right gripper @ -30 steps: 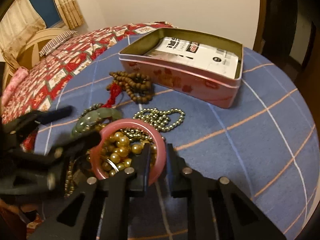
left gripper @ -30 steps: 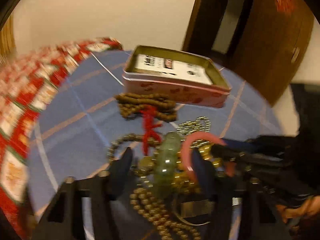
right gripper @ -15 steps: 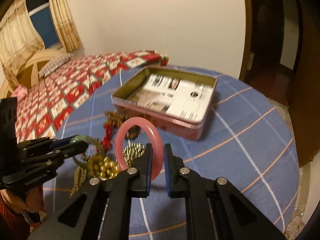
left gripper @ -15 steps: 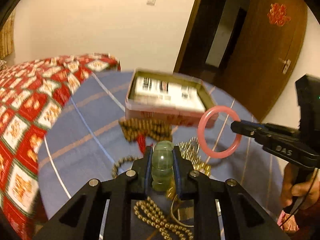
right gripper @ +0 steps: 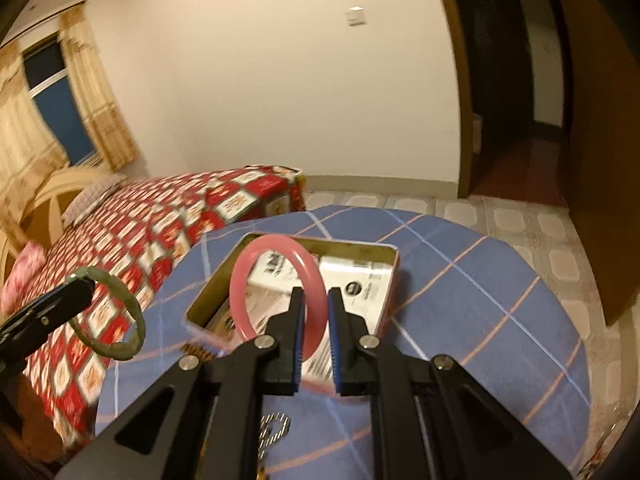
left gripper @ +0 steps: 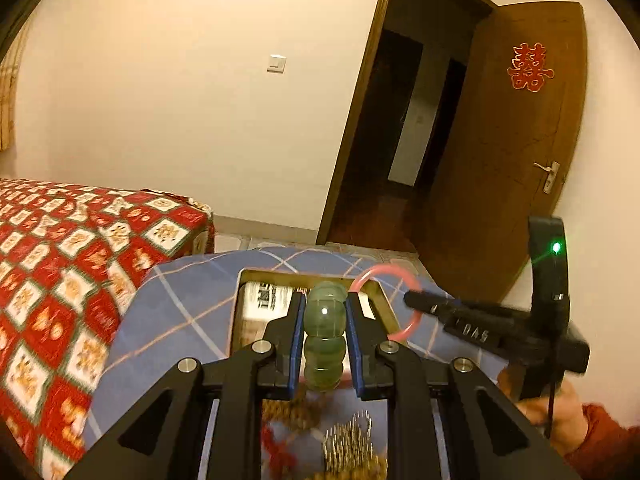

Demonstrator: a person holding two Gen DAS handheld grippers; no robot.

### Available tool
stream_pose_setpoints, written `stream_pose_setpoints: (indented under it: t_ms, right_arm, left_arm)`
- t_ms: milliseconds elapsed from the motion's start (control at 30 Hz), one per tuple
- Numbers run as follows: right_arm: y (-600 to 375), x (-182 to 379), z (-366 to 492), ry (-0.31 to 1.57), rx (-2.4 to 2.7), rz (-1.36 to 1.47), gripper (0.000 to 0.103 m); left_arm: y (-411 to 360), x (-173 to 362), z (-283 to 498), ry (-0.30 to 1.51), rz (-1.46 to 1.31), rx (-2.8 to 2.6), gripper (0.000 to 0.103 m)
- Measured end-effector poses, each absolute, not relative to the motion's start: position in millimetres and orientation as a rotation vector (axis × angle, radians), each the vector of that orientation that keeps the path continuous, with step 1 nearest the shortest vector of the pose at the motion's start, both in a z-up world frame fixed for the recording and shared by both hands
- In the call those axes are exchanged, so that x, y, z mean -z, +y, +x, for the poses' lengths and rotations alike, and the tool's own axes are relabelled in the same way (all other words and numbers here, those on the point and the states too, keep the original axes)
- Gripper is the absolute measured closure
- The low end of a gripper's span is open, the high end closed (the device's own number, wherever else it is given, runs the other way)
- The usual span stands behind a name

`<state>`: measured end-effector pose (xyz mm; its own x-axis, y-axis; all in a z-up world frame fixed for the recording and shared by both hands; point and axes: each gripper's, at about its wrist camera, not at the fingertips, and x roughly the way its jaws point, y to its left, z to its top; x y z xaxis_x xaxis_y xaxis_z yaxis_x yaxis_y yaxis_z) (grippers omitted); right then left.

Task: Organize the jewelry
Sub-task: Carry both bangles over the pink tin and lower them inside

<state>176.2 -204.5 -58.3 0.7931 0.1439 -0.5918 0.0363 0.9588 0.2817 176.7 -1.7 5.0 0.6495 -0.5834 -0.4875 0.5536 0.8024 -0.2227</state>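
Note:
My left gripper (left gripper: 325, 300) is shut on a green jade bangle (left gripper: 324, 332), held upright above the table; the bangle also shows in the right wrist view (right gripper: 116, 312). My right gripper (right gripper: 316, 296) is shut on a pink bangle (right gripper: 276, 280), which also shows in the left wrist view (left gripper: 404, 280) to the right of the green one. Both bangles hang in the air over the near side of an open pink tin (right gripper: 384, 252) with printed paper inside. Bead strands (left gripper: 352, 444) lie on the blue checked cloth below the left gripper.
The round table has a blue checked cloth (right gripper: 480, 300). A bed with a red patterned cover (left gripper: 60, 280) is at the left. An open wooden door (left gripper: 500, 160) is at the back right. A silver bead chain (right gripper: 276, 428) lies under the right gripper.
Both grippers have risen higher and moved toward the tin, carrying their bangles. The views have tilted up, showing more wall and door. The left gripper shut on the green bangle a second ago.

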Motion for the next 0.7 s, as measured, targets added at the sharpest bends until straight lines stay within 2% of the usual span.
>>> stream_pose_setpoints:
  t_ms: [300,633,667,700]
  right_arm:
    - [-213,94,218,0.725,-0.034,0.339,0.089]
    - [-215,104,228,0.742,-0.014,0.29,0.087]
    - [-216,104,229,0.741,-0.013,0.292,0.086]
    - [-218,104,227,0.74,-0.008,0.296,0.084]
  left_arm:
    - [-40,51,261,0.716,-0.087,0.659,0.084]
    - [-57,87,280,0.846,0.004,0.559,0.083]
    - [-58,88,280,0.856,0.009,0.55,0.078]
    - [-59,90,280,0.866,0.019,0.536,0.066]
